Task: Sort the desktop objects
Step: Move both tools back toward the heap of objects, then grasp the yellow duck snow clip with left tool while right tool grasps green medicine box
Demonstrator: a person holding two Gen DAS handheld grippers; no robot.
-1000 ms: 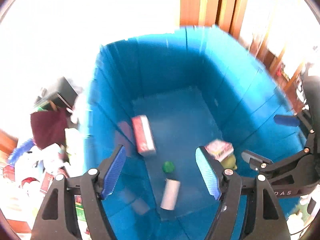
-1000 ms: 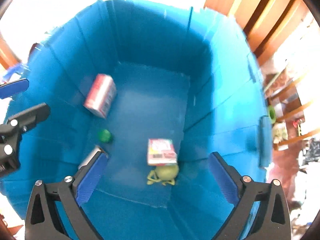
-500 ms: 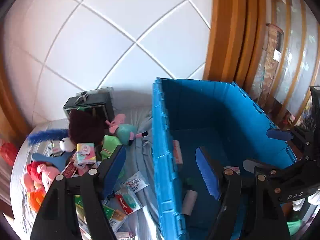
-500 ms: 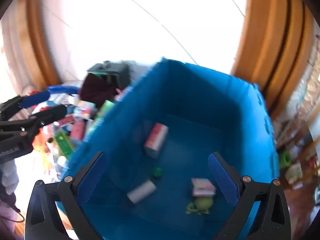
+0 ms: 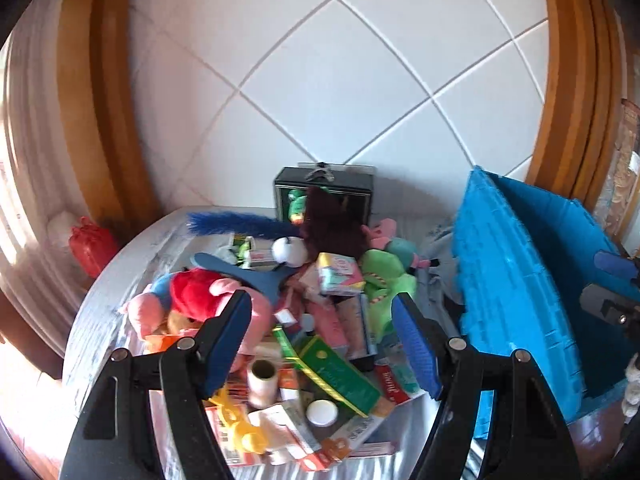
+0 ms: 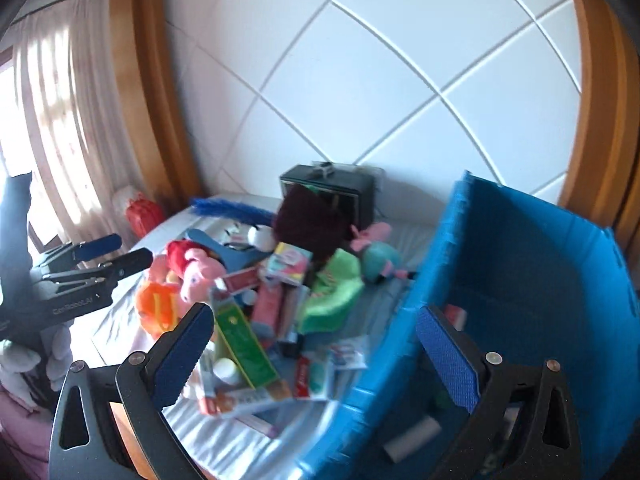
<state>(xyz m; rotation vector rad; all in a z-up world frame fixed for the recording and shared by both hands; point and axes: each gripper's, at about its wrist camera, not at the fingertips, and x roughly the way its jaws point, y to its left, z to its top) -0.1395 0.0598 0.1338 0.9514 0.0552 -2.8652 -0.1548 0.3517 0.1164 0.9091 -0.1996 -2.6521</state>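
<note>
While hovering over the toy pile [image 5: 304, 320], left gripper [image 5: 322, 340] wide apart, empty, right gripper [image 6: 316, 356] likewise.

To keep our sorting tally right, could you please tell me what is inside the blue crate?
In the right wrist view the blue crate holds a pale roll on its floor and a red-and-white box by the near wall. The right claw and that wall hide the rest.

Toy pile [image 5: 304, 312] lies left of the crate [image 5: 516, 304].
</note>
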